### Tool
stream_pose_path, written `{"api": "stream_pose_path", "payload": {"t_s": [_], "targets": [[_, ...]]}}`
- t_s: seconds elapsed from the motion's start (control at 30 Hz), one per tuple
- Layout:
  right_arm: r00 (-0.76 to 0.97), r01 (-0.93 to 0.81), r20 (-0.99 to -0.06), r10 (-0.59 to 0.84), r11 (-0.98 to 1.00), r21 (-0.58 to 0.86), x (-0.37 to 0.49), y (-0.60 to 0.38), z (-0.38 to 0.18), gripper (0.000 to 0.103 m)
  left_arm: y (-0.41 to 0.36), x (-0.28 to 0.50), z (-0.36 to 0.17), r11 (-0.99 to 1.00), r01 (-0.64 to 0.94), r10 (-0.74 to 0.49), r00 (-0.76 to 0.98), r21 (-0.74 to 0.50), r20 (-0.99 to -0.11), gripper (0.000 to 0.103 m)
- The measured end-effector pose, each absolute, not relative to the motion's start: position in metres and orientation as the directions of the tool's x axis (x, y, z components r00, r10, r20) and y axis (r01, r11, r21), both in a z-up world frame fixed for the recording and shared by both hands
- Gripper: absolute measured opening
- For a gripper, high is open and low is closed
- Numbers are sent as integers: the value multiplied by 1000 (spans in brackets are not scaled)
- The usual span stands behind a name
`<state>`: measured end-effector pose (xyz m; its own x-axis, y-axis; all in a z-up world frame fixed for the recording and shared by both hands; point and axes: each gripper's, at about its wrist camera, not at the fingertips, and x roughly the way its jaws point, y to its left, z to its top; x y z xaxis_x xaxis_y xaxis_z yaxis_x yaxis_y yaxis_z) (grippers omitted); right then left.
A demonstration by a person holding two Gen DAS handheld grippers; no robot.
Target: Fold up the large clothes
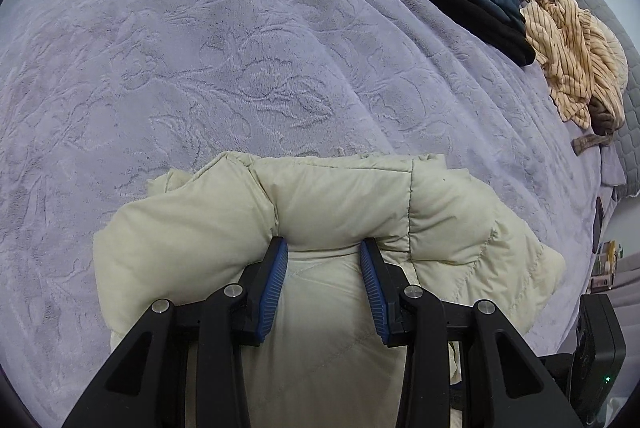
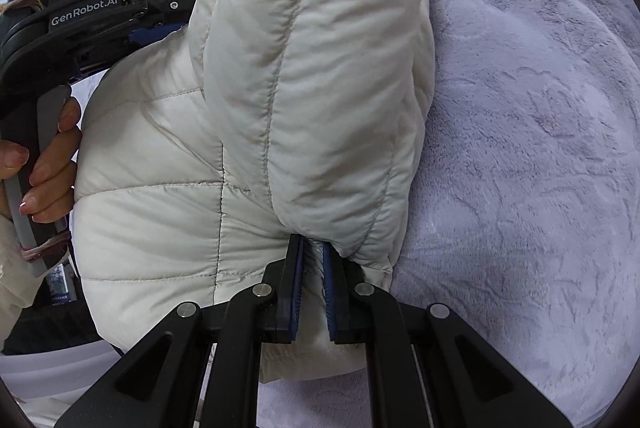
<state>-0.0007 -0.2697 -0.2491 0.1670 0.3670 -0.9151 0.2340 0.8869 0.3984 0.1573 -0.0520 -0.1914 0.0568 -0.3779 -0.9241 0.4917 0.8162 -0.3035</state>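
Fold under way — left tongs [image 1: 323, 248], part-open, clamp a thick bundled fold of the cream puffer jacket [image 1: 332, 199] while right tongs [image 2: 312, 248], nearly closed, pinch its edge above the lavender bed [image 1: 200, 47] — flattening and final folds apparently remain.

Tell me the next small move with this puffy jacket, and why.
Probably lower both grippers and lay the cream jacket on the lavender bedspread. The left gripper and right gripper each pinch a fold, and the bundle looks bunched, part off the bed.
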Motion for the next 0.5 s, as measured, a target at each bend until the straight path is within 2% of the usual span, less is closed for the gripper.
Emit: {"api": "stream_pose_path", "payload": {"t_s": [0.5], "targets": [[168,263,-909,382,871,415,-4,-276,-244,9,-50,155,-181,820,502,-357,74,-274,-931,41]]}}
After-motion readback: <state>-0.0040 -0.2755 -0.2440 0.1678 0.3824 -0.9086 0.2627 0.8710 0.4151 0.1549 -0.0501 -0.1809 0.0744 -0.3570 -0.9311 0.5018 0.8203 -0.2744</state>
